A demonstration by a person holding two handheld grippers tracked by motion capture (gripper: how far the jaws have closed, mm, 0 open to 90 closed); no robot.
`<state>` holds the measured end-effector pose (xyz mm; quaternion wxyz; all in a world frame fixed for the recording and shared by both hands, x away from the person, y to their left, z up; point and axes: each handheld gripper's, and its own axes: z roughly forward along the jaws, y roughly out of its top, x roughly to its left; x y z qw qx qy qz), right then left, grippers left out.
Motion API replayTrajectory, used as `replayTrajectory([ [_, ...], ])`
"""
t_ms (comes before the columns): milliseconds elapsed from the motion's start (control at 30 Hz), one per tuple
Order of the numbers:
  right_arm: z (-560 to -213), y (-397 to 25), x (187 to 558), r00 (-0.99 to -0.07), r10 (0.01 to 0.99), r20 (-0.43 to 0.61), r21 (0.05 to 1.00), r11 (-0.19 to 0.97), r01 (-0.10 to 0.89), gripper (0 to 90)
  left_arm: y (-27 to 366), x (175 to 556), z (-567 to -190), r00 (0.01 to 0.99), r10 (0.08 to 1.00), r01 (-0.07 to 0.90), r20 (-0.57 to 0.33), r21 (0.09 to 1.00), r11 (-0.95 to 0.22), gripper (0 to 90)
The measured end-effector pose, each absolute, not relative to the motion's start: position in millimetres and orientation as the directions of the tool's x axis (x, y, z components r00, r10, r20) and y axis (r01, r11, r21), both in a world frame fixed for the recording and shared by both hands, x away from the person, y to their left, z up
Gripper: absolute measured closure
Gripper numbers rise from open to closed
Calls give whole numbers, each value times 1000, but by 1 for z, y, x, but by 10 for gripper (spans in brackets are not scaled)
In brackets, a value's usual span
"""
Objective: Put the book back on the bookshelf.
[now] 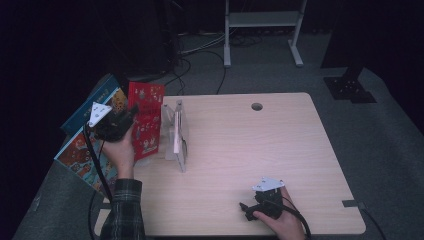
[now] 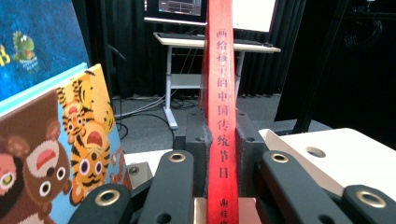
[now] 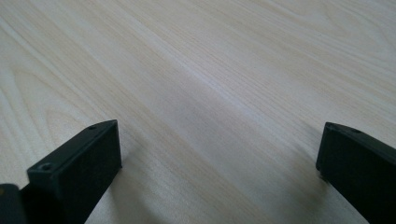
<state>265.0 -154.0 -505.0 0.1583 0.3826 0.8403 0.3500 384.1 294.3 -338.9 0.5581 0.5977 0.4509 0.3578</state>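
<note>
Red picture book [image 1: 146, 120] stands upright at the table's [image 1: 250, 150] left edge, clamped at its spine by the left gripper [image 1: 131, 111], just left of a clear acrylic book stand [image 1: 176, 135]. In the left gripper view the two black jaws press against either side of the narrow red spine [image 2: 220, 116], which carries a column of dark Chinese characters running top to bottom. Its cover, seen from above, is bright red and crowded with small coloured figures.

The step in hand looks like carrying the book toward the stand to shelve it; it is lifted or nearly so, and not yet between the stand's dividers. The next move probably calls for keeping the book vertical, lining its bottom edge up with a free slot, and lowering it without knocking the light stand.

Other picture books [image 1: 85, 150] lie stacked beyond the left edge; one with cartoon tigers [image 2: 88, 140] and bears shows beside the spine.

The right gripper [image 1: 246, 210] rests low at the table's near edge, its jaws spread wide over bare wood [image 3: 210, 93], holding nothing.
</note>
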Motion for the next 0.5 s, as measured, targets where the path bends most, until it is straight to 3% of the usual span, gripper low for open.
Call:
replayTrajectory([
  [500,-505,-154,265,-654,756,1,710,461,533,0,297,373,-352,343,936,116,-74,993,36,790],
])
